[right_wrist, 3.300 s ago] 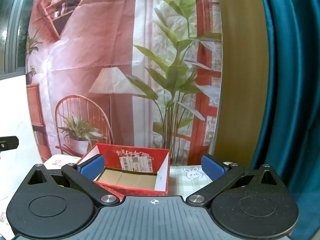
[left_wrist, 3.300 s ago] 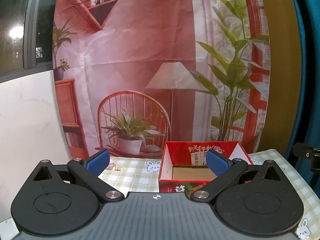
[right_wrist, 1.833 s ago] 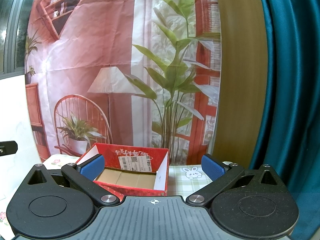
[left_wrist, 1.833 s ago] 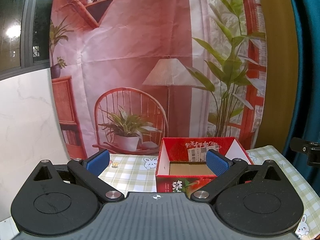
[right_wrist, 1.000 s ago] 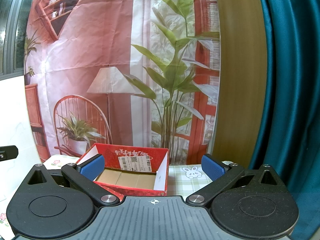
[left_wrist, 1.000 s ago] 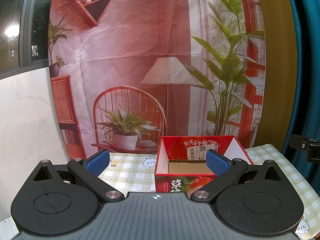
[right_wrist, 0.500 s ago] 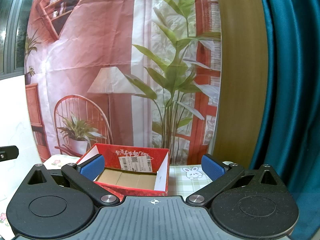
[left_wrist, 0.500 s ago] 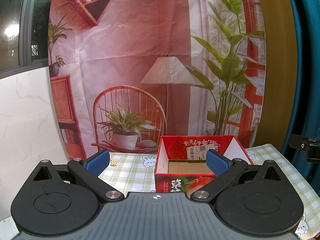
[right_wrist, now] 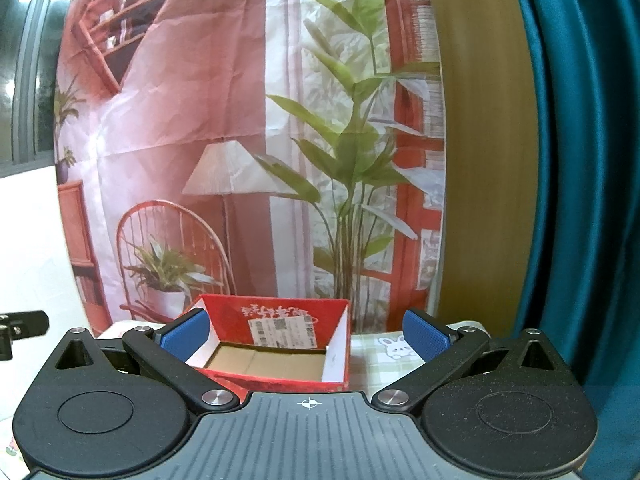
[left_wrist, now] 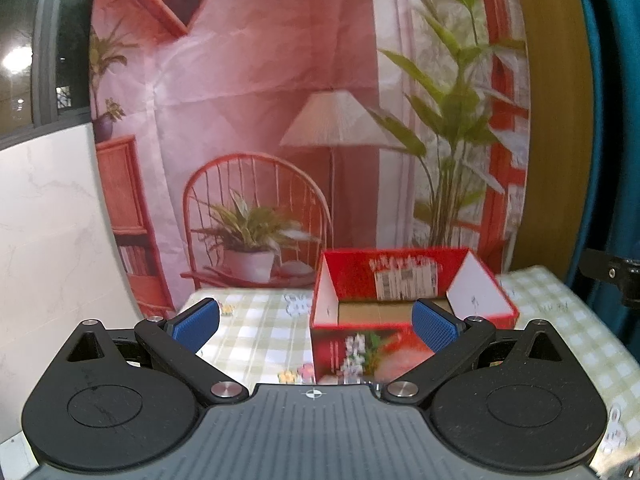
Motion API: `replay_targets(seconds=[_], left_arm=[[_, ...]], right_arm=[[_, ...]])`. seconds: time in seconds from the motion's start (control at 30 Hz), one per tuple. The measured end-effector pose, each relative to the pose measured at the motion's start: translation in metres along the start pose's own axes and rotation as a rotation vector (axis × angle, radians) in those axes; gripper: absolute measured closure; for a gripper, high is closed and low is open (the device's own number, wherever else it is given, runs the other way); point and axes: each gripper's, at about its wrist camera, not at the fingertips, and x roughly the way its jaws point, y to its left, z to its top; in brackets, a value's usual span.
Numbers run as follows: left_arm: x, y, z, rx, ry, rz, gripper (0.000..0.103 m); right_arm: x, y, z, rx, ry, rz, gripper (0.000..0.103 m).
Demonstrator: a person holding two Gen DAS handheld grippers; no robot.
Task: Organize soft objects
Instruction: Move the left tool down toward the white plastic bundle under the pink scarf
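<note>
A red open cardboard box (left_wrist: 404, 276) with a bare brown floor stands on the green checked tablecloth (left_wrist: 256, 332); it also shows in the right wrist view (right_wrist: 276, 320). No soft object is in view. My left gripper (left_wrist: 316, 324) is open and empty, in front of the box's left half. My right gripper (right_wrist: 306, 338) is open and empty, in front of the box and slightly to its right.
A printed backdrop (left_wrist: 248, 120) of a chair, lamp and plants hangs behind the table. A white marble wall (left_wrist: 44, 224) stands at the left, a teal curtain (right_wrist: 580, 160) at the right. The other gripper's black edge (left_wrist: 612, 272) shows at the right.
The left view has tipped down and is blurred by motion; the box's front face shows more. The right gripper has barely moved. Both stay open.
</note>
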Motion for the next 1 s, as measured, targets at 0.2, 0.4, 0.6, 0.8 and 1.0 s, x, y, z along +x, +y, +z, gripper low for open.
replay_targets(seconds=[0.2,0.4,0.6,0.8,1.0], left_arm=[[0.023,0.001,-0.037,0.018,0.108,-0.033,0.000],[0.037,0.006,-0.072,0.053,0.159,-0.055,0.000],[0.052,0.010,-0.102,0.058,0.225,-0.085,0.000],[0.076,0.006,-0.127,0.024,0.346,-0.144,0.000],[0.100,0.009,-0.146,-0.016,0.439,-0.179,0.000]], right_arm=[[0.014,0.005,-0.039,-0.026,0.054,0.036,0.000],[0.018,0.012,-0.081,-0.084,0.064,0.006,0.000],[0.018,0.015,-0.117,-0.146,0.133,0.025,0.000],[0.023,0.006,-0.147,-0.081,0.274,0.066,0.000],[0.036,-0.014,-0.170,0.060,0.435,0.032,0.000]])
